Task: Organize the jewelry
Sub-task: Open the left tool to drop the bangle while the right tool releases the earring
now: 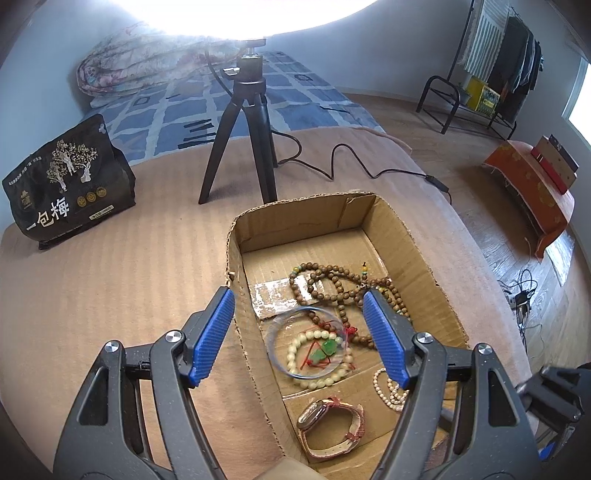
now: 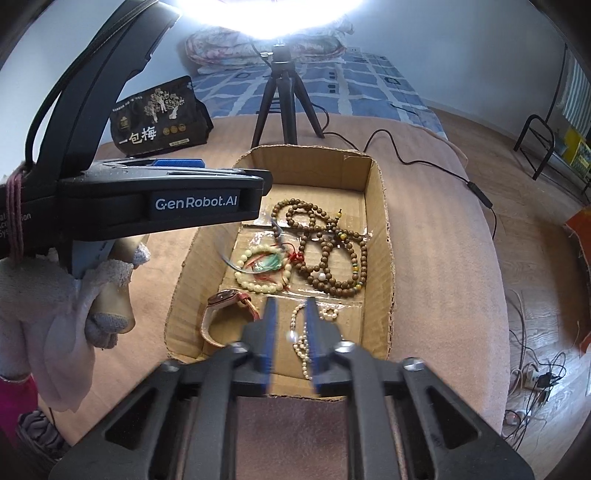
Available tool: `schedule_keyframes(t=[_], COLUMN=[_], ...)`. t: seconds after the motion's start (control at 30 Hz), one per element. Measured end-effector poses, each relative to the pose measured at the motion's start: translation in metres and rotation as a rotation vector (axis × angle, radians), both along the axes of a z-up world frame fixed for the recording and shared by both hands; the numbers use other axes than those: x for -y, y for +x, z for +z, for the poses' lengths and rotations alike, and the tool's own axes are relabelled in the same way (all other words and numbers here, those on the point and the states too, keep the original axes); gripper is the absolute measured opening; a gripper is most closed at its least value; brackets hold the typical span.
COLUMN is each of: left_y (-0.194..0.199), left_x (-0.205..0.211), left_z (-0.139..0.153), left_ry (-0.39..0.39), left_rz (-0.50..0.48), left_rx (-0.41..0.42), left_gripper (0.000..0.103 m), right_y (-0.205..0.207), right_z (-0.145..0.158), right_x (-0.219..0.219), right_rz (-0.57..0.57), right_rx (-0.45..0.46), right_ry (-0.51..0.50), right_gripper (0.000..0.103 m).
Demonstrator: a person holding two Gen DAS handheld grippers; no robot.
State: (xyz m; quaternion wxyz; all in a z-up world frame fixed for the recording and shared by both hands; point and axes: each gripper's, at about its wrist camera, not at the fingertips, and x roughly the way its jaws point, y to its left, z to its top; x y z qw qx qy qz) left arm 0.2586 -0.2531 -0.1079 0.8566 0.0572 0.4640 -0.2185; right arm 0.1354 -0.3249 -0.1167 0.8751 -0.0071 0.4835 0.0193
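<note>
Pearls: white pearl bead strand (image 2: 300, 341) in near right corner of brown cardboard box (image 2: 384, 236), running lengthwise between my right gripper (image 2: 291, 334) fingers, narrowly parted, not gripping | my left gripper (image 1: 297, 341) wide open, empty, farther off.

walls: pale blue-grey
light: bright glare (image 1: 236, 14) at top
bed: blue checked cover (image 1: 229, 103), folded quilt (image 1: 136, 62)
floor: wood (image 1: 424, 122), cables (image 1: 524, 295) at right
rack: black (image 1: 491, 55), hung clothes
tripod (image 1: 242, 136): black, on tan blanket (image 1: 92, 288)
</note>
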Motion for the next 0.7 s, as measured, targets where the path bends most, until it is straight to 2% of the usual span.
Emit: schedule_keyframes(t=[0.03, 0.1, 0.47, 0.7], left_y=[0.0, 0.0, 0.0, -0.009], left_x=[0.0, 0.0, -0.002, -0.009], left_z=[0.0, -0.001, -0.002, 0.012], left_ry=[0.005, 0.013, 0.016, 0.005], left_rz=[0.002, 0.004, 0.007, 0.011], left_rx=[-0.001, -0.005, -0.006, 0.014], left_gripper=[0.074, 0.074, 0.075, 0.075], right_y=[0.0, -0.001, -0.001, -0.007], right_z=[0.001, 0.002, 0.003, 0.01], right_x=[0.0, 0.0, -0.001, -0.004], right_rz=[-0.001, -0.005, -0.025, -0.035], right_rx=[0.005, 0.016, 0.015, 0.034], right_ry=[-0.002, -0.005, -0.023, -0.033], right_gripper=[0.047, 0.054, 0.057, 0.058])
